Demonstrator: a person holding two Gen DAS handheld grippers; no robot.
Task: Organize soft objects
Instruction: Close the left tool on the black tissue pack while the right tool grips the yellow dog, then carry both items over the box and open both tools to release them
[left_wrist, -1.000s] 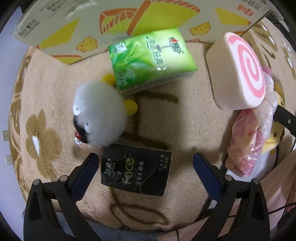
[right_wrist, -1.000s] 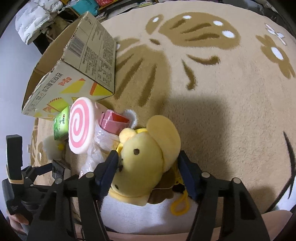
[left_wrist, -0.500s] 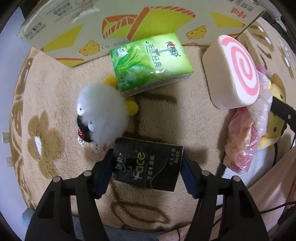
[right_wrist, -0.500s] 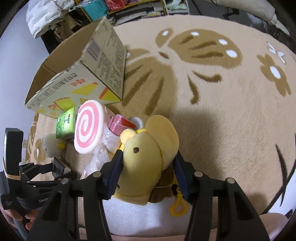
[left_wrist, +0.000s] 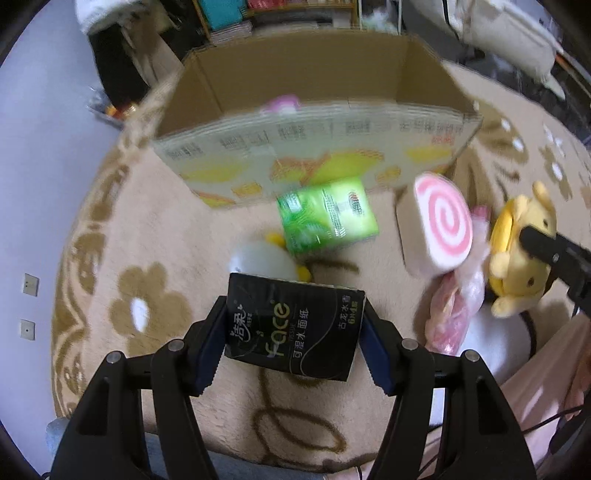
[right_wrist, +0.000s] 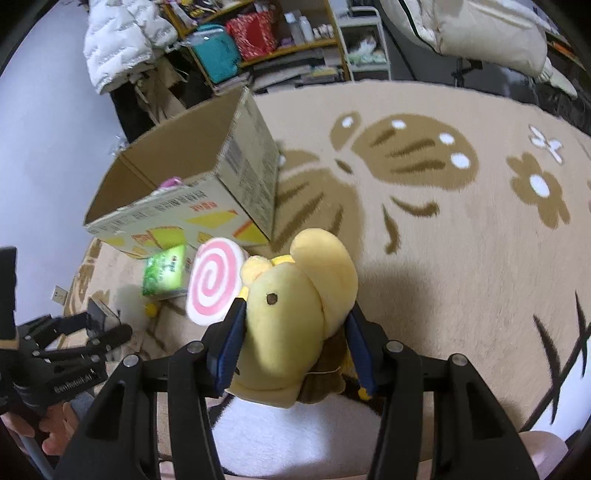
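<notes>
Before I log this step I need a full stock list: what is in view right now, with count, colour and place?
cardboard box: 1, brown with yellow print, open, far side of the rug
pink item: 1, inside the box, blurred
green tissue pack: 1, on the rug before the box
swirl cushion: 1, white with pink spiral, right of the green pack
white fluffy toy: 1, behind the black pack
pink plastic bag: 1, below the cushion
rug: 1, beige with brown flowers
black tissue pack: 1, in the left gripper
yellow plush dog: 1, in the right gripper
</notes>
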